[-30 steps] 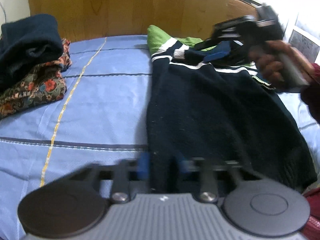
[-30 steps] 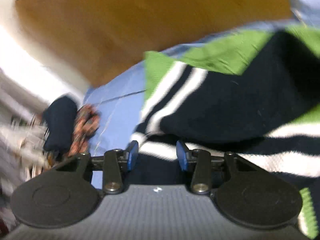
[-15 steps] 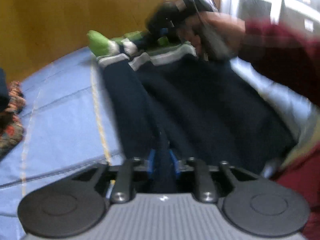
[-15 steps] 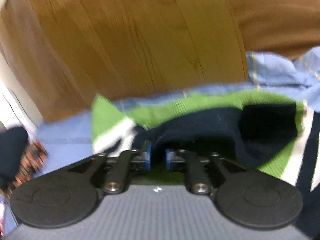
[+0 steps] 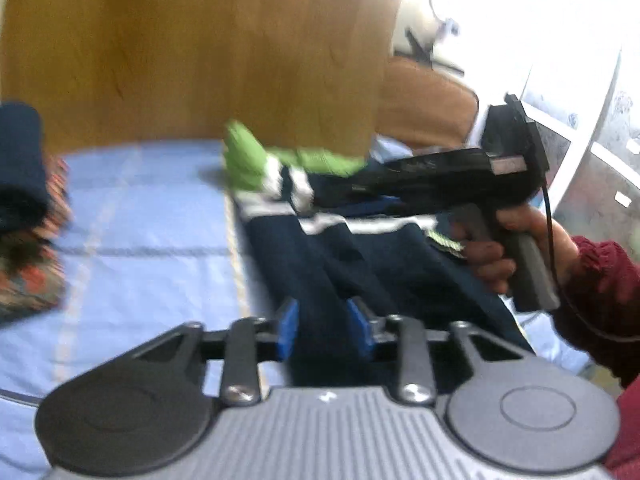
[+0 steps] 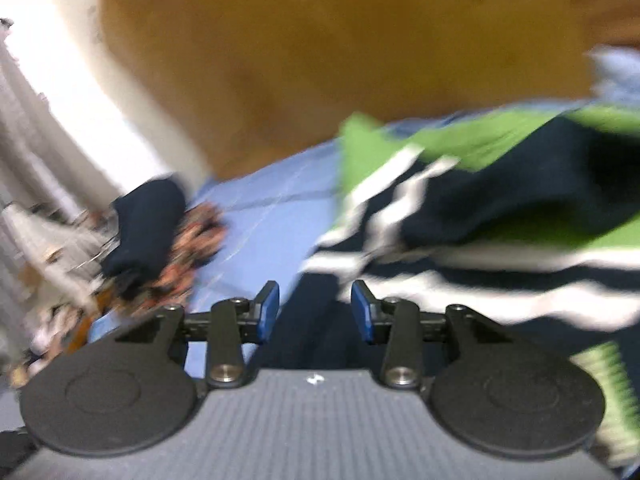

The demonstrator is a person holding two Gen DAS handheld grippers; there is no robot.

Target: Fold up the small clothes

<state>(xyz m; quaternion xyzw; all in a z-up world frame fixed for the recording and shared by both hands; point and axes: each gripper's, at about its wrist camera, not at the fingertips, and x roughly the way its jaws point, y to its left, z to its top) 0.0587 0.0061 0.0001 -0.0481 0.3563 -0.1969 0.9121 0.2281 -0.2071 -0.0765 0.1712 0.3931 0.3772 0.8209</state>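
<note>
While the dark navy knitted sweater with green and white stripes (image 5: 384, 264) lies lengthwise on the blue bed sheet (image 5: 152, 240), its near hem sits between the narrowly parted left gripper (image 5: 322, 326), and its striped far end lies below the half-open, empty right gripper (image 6: 315, 312).

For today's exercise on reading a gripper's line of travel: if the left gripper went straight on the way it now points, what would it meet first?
The left gripper points down along the navy sweater on the blue bedsheet. It would most likely meet that dark fabric first, since a fold already lies between its jaws; blur leaves it unclear whether the pads touch it.
</note>
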